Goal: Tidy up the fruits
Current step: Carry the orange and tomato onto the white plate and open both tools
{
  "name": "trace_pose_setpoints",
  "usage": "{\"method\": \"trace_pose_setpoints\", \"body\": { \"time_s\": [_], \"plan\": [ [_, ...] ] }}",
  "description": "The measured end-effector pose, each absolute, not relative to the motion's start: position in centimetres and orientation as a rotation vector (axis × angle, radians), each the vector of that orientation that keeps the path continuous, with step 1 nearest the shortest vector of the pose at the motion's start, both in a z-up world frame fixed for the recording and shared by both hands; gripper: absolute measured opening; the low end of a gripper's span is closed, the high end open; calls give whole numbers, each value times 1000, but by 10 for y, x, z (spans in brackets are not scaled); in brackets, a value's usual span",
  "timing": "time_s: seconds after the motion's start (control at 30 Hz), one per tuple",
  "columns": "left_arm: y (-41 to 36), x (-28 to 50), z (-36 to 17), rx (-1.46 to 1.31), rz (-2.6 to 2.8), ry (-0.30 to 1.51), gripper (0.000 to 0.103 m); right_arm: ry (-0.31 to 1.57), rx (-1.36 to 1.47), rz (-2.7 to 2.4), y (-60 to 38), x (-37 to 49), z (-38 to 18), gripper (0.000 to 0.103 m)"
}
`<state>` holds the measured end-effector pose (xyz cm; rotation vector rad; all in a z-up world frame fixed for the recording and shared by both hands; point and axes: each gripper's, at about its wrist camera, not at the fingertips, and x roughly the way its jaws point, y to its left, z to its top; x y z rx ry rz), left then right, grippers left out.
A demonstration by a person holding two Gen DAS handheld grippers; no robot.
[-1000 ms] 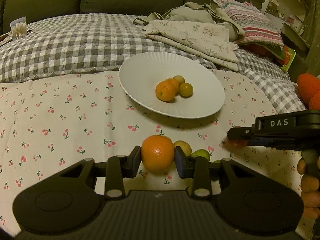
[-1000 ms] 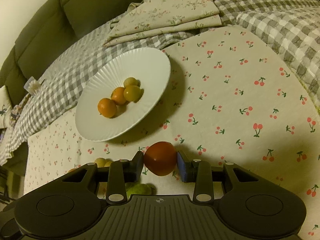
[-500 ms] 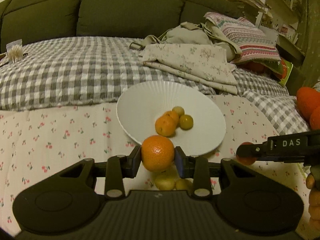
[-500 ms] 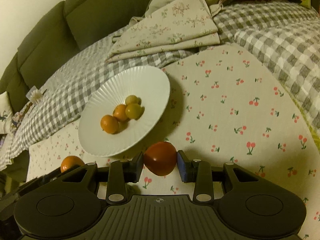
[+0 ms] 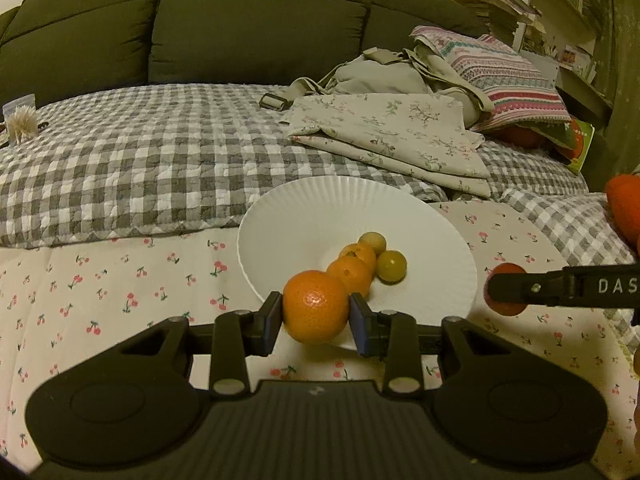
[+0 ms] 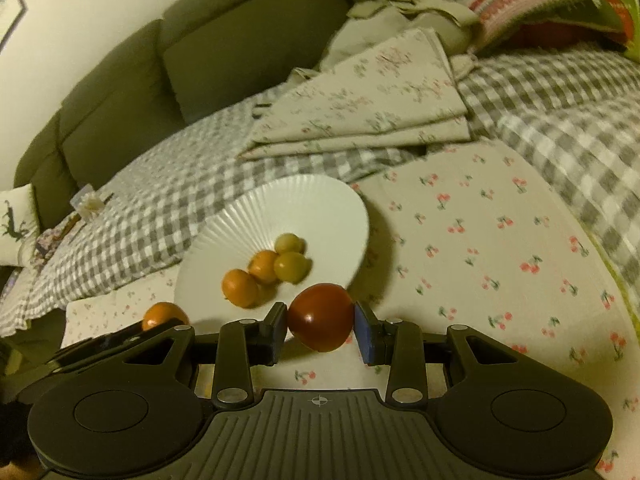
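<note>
My orange (image 5: 316,307) now hangs over the white plate's (image 5: 304,216) near rim, pinched in the left gripper (image 5: 316,322); a second ago it sat low over the cherry cloth (image 5: 100,280). Right gripper (image 6: 321,328) pinches the red tomato (image 6: 321,316), closer in too.

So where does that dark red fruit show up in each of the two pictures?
Left wrist view: the red fruit sits at the right edge, partly hidden by the right gripper that grips it, just right of the white plate.
Right wrist view: the red fruit is at lower centre, clamped between the right gripper's fingers, at the plate's near rim.
Shared landmark: the white plate holding four small fruits.
</note>
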<state>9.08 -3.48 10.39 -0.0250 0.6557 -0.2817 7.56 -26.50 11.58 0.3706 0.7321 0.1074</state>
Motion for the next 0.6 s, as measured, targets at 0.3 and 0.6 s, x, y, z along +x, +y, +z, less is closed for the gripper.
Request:
{"method": "trace_pose_setpoints", "body": {
  "time_s": [0.3,0.6],
  "plan": [
    [-34,116,95,-4,-293,657,34,686,256,159,-243,91,112,35],
    [-35,129,89,-3,-315,655,35,677,136,188,-222,101,100,35]
  ]
}}
